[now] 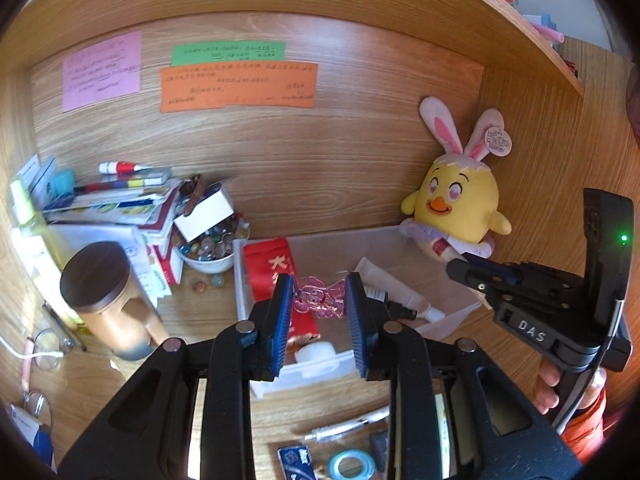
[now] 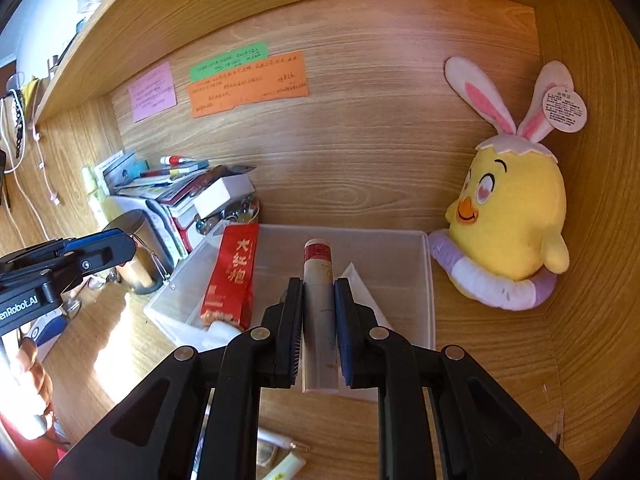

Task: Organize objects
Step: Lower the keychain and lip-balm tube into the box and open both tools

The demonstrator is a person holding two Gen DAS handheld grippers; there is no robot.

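Note:
A clear plastic bin [image 1: 240, 280] [image 2: 426, 280] stands on the wooden desk. It holds a red tea packet [image 1: 266, 268] [image 2: 232, 276], a white tube with a black cap [image 1: 400, 298] and a white roll [image 1: 316, 352]. My left gripper [image 1: 319, 300] is shut on a pink translucent hair clip [image 1: 320, 298] above the bin. My right gripper [image 2: 318, 312] is shut on a white tube with a red cap [image 2: 318, 264], over the bin's front edge. The right gripper also shows in the left wrist view [image 1: 472, 276].
A yellow chick plush with bunny ears [image 1: 460, 204] [image 2: 516, 216] sits right of the bin. A bowl of marbles [image 1: 208, 248], stacked books [image 1: 120, 200] and a wood-lidded cup [image 1: 104, 296] stand left. Pens, tape and small items [image 1: 344, 452] lie in front.

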